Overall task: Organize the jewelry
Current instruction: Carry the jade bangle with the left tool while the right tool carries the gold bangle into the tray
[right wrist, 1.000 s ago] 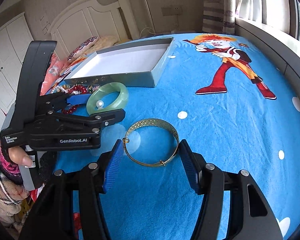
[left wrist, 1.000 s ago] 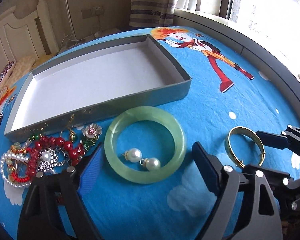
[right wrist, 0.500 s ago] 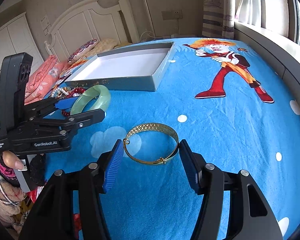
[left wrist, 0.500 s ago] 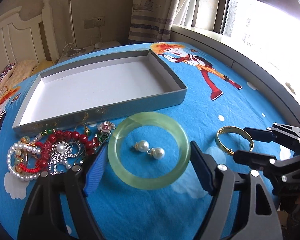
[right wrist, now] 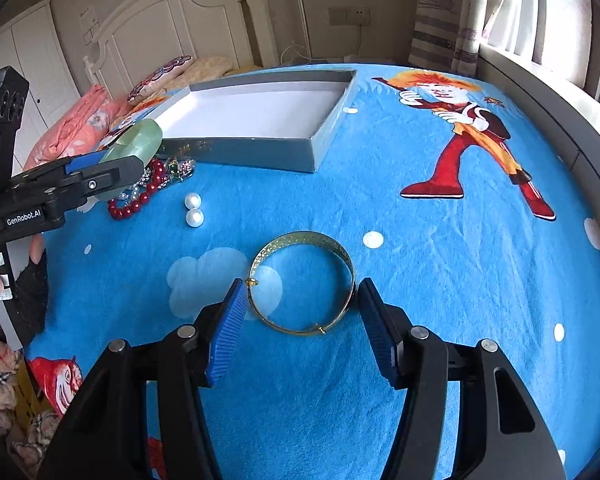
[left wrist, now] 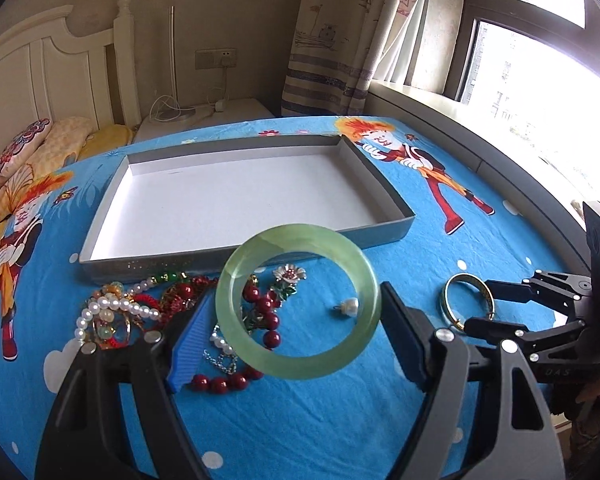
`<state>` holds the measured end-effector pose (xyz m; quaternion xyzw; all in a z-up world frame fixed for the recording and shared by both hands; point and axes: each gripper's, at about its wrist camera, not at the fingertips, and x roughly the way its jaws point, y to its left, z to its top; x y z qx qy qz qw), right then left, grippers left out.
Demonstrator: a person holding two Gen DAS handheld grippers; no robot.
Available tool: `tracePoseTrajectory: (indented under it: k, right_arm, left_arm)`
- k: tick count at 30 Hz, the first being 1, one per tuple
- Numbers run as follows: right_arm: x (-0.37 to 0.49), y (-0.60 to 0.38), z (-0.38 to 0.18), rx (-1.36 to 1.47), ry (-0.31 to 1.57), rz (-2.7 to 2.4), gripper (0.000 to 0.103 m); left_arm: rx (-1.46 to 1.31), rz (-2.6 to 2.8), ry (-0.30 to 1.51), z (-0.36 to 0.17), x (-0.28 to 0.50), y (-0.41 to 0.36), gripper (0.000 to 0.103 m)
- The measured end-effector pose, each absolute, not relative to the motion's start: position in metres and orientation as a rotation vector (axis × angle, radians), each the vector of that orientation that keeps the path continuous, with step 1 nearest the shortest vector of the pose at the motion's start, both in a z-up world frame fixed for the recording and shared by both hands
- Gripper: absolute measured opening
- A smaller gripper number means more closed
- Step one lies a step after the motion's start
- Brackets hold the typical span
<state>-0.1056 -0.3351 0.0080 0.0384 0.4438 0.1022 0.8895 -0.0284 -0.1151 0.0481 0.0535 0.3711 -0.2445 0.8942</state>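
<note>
open blue bedsheet (right wrist: 440,264) right of gold bangle (right wrist: 302,280) — jewelry heap (left wrist: 148,312) crowding tray wall (left wrist: 260,254)

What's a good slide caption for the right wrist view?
Right gripper open around a gold bangle on the blue bedsheet, gray box beyond.

Translucent green jade-like bangle (left wrist: 298,306) looked glossy, smooth. Thin gold metal bangle (right wrist: 303,282) was shiny with a fine textured band. Grey cardboard box (left wrist: 384,235) was matt with white paper lining. Blue printed bedsheet (right wrist: 380,200) was soft matt cloth. Blue ribbed pads (right wrist: 226,334) looked like matt plastic.
</note>
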Motion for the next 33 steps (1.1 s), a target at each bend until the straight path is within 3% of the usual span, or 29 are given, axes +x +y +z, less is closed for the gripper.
tracePoseTrajectory:
  k: [2, 3, 5, 8, 9, 10, 22, 33]
  right_arm:
    - [-0.101, -0.331, 0.006, 0.068, 0.940, 0.216, 0.085]
    - [-0.098, -0.327, 0.004, 0.047, 0.952, 0.209, 0.091]
    - [-0.094, -0.317, 0.002, -0.015, 0.962, 0.189, 0.091]
    - [-0.093, -0.310, 0.002, -0.065, 0.958, 0.162, 0.081]
    - [-0.094, -0.311, 0.004, -0.063, 0.945, 0.158, 0.065]
    - [-0.094, -0.313, 0.005, -0.057, 0.942, 0.152, 0.060]
    - [-0.080, -0.336, 0.031, 0.086, 0.829, 0.210, 0.060]
    - [0.025, -0.288, 0.065, 0.029, 0.790, 0.217, 0.060]
  left_arm:
    - [0.106, -0.506, 0.774, 0.047, -0.028, -0.112, 0.078]
    - [0.104, -0.506, 0.778, 0.046, -0.028, -0.111, 0.078]
    - [0.104, -0.506, 0.778, 0.044, -0.028, -0.111, 0.078]
    - [0.101, -0.512, 0.778, 0.044, -0.028, -0.110, 0.078]
    - [0.102, -0.512, 0.775, 0.044, -0.028, -0.111, 0.078]
    - [0.103, -0.513, 0.772, 0.046, -0.028, -0.111, 0.078]
    - [0.111, -0.494, 0.753, 0.065, -0.005, -0.107, 0.078]
    - [0.091, -0.377, 0.841, 0.070, 0.079, -0.095, 0.078]
